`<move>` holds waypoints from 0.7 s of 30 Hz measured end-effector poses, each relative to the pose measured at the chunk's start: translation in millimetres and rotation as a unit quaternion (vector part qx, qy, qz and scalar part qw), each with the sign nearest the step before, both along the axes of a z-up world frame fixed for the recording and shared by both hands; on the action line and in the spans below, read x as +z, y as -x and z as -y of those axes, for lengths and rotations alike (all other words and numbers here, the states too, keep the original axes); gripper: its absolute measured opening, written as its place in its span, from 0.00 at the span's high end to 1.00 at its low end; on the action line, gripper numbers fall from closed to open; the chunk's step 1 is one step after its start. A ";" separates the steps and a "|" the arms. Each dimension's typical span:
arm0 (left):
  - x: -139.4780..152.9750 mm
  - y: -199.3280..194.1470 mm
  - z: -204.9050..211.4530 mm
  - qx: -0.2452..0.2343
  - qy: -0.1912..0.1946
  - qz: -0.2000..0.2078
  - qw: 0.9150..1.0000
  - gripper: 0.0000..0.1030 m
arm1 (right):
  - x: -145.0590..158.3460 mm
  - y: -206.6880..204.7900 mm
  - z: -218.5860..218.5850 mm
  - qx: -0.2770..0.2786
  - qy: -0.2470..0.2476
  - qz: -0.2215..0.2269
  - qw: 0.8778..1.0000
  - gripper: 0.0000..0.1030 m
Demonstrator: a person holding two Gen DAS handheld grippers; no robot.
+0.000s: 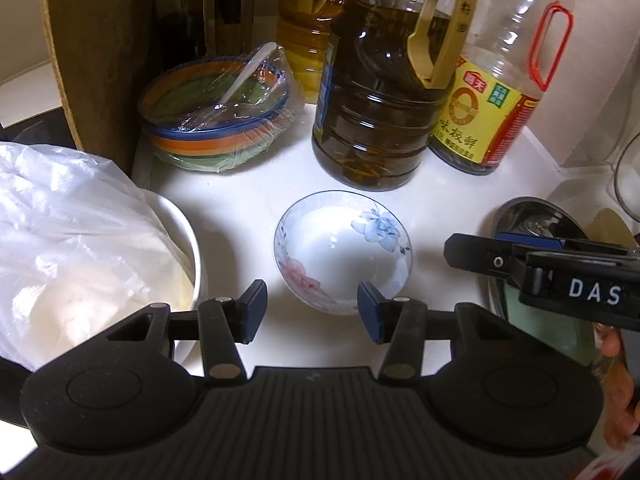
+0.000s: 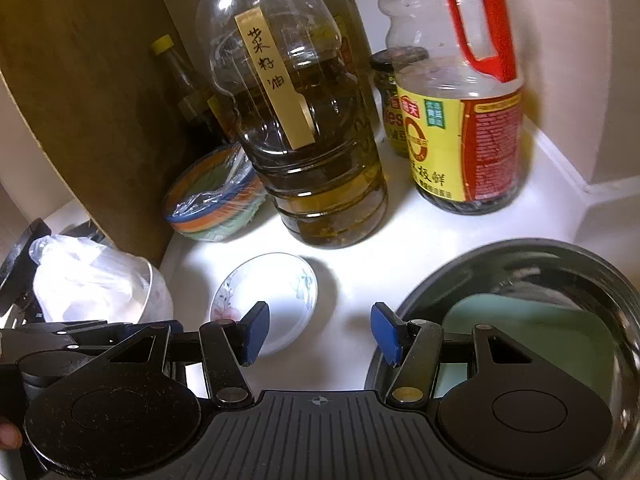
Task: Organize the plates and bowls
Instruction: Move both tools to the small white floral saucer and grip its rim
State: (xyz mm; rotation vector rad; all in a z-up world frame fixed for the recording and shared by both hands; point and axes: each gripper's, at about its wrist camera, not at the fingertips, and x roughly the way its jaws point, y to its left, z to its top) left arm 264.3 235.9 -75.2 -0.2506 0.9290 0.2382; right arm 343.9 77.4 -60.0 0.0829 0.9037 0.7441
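- Your small flowered bowl [image 1: 343, 252] sits at the centre of the left wrist view on the white counter [image 1: 248, 208], just ahead of the left gripper [image 1: 311, 306].
- Its jaws stand partly apart and hold nothing; the right pad overlaps the bowl's near rim.
- The right gripper [image 2: 320, 332] is likewise part open and empty, between the bowl and the dark pot [image 2: 516, 256] at lower right.
- Expect thin, glazed porcelain: light, stiff, slippery, easily chipped. Pinch the rim.
- Room is tight: the oil jug [image 1: 376, 100] stands behind, the bagged white bowl [image 1: 188, 248] to the left, the pot to the right. Lifting straight up looks clearest.
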 end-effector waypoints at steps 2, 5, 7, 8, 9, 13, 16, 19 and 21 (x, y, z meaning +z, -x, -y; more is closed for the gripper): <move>-2.8 -3.6 -0.6 0.004 -0.001 -0.002 1.000 0.56 | -4.3 -5.2 -4.6 0.003 0.005 0.000 1.000 0.45; -6.9 -7.9 -1.9 0.007 0.001 -0.006 1.000 0.56 | -10.7 -12.3 -9.9 0.005 0.010 -0.003 1.000 0.46; -8.1 -9.9 -1.6 0.008 -0.001 -0.004 1.000 0.58 | -14.8 -16.4 -13.6 0.008 0.012 -0.005 1.000 0.54; -8.2 -10.8 -1.6 0.008 -0.002 -0.003 1.000 0.60 | -16.7 -18.6 -15.7 0.011 0.014 -0.006 1.000 0.58; -8.4 -12.2 -1.7 0.009 -0.002 -0.002 1.000 0.62 | -18.5 -20.4 -17.3 0.013 0.015 -0.006 1.000 0.59; -8.2 -18.6 -1.9 0.011 -0.001 0.002 1.000 0.65 | -23.8 -26.2 -23.3 0.021 0.018 -0.009 1.000 0.65; -9.1 -22.7 -2.3 0.015 -0.008 0.000 1.000 0.66 | -25.6 -29.9 -25.4 0.025 0.018 -0.010 0.999 0.69; -10.2 -25.9 -3.3 0.019 -0.013 -0.003 1.000 0.68 | -26.6 -32.6 -28.2 0.030 0.021 -0.010 0.999 0.71; -11.1 -28.7 -2.8 0.021 -0.018 -0.006 1.000 0.68 | -27.2 -33.9 -30.5 0.035 0.023 -0.009 0.999 0.72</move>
